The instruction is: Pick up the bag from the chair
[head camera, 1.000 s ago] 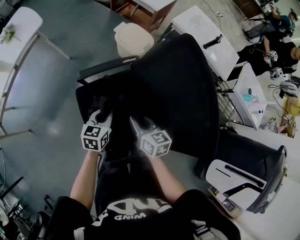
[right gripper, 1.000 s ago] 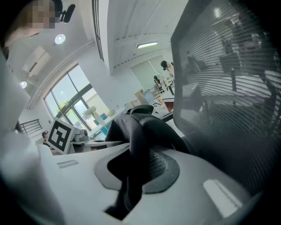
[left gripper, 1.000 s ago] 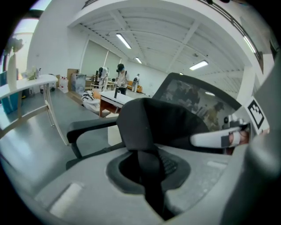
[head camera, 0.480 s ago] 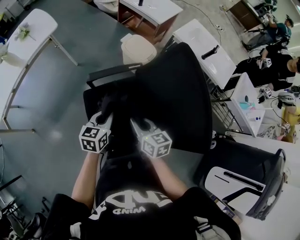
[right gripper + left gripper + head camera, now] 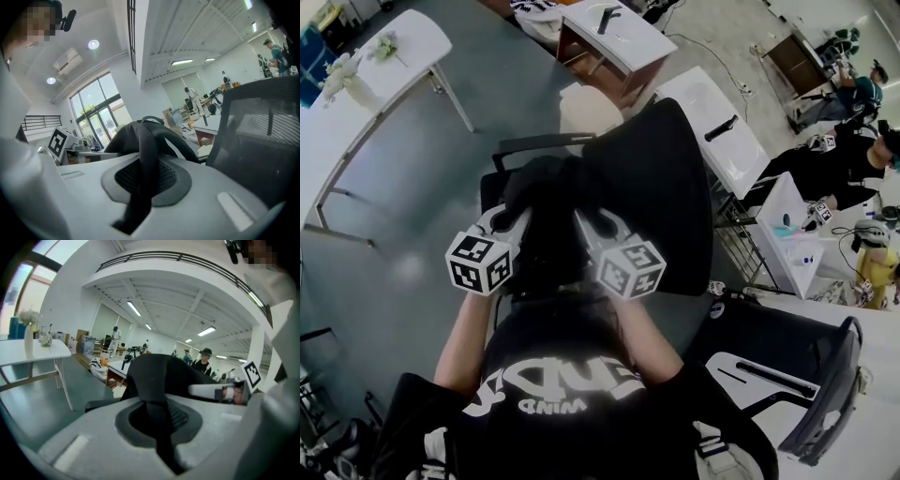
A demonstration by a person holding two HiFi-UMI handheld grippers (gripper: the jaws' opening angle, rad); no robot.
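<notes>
A black bag (image 5: 546,202) hangs in front of the black office chair (image 5: 661,187), above its seat. My left gripper (image 5: 508,217) is shut on one black strap (image 5: 154,423) of the bag. My right gripper (image 5: 589,221) is shut on the other strap (image 5: 145,159). In the left gripper view the bag's body (image 5: 159,373) bulges just past the jaws, with the right gripper's fingers (image 5: 220,391) to its right. The right gripper view has the bag (image 5: 119,138) ahead and the chair's mesh back (image 5: 262,136) at the right. The seat is hidden under the bag.
The chair's left armrest (image 5: 539,142) juts out beside the bag. A beige bin (image 5: 586,108) stands behind the chair. White tables (image 5: 712,127) line the back and a long one (image 5: 366,94) stands at the left. A second black chair (image 5: 797,375) is at lower right. People work at far right.
Both grippers have risen together with the bag's straps in them. The bag has come up off the seat and now hangs higher against the chair back.
</notes>
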